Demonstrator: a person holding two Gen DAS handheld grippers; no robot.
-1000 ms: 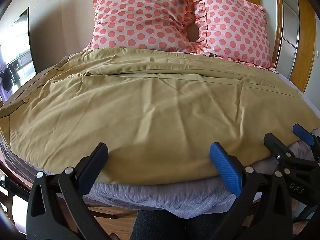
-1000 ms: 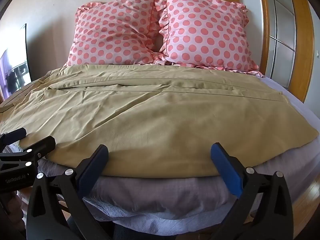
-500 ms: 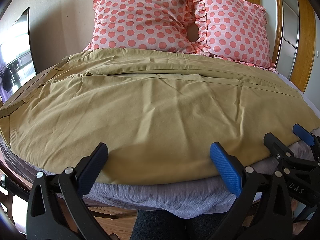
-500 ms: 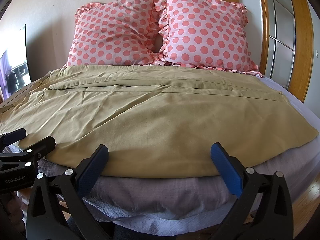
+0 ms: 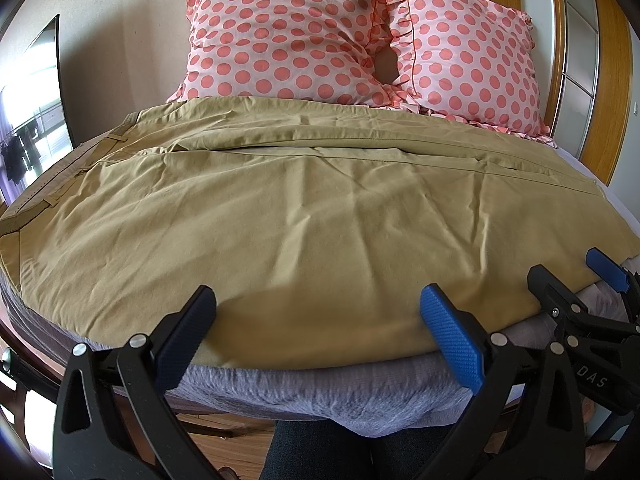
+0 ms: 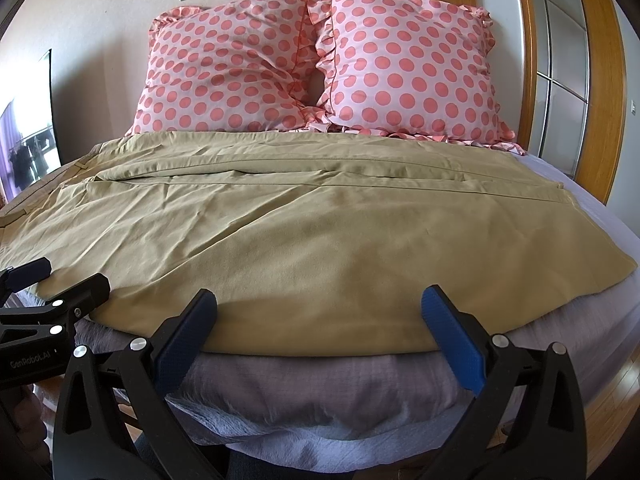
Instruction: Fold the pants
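Observation:
Khaki pants [image 5: 312, 208] lie spread flat across the bed, waistband at the left, leg ends at the right; they also show in the right wrist view [image 6: 304, 232]. My left gripper [image 5: 316, 322] is open and empty at the near hem of the pants. My right gripper [image 6: 318, 320] is open and empty at the same near edge, further right. The right gripper shows at the right of the left wrist view [image 5: 572, 276], and the left gripper at the left of the right wrist view [image 6: 60, 280].
Two pink polka-dot pillows [image 6: 320, 68] lean on the wall at the head of the bed. A grey-lilac sheet [image 6: 320, 396] hangs over the near bed edge. A wooden door frame [image 6: 600, 80] stands at the right, a mirror [image 5: 36, 120] at the left.

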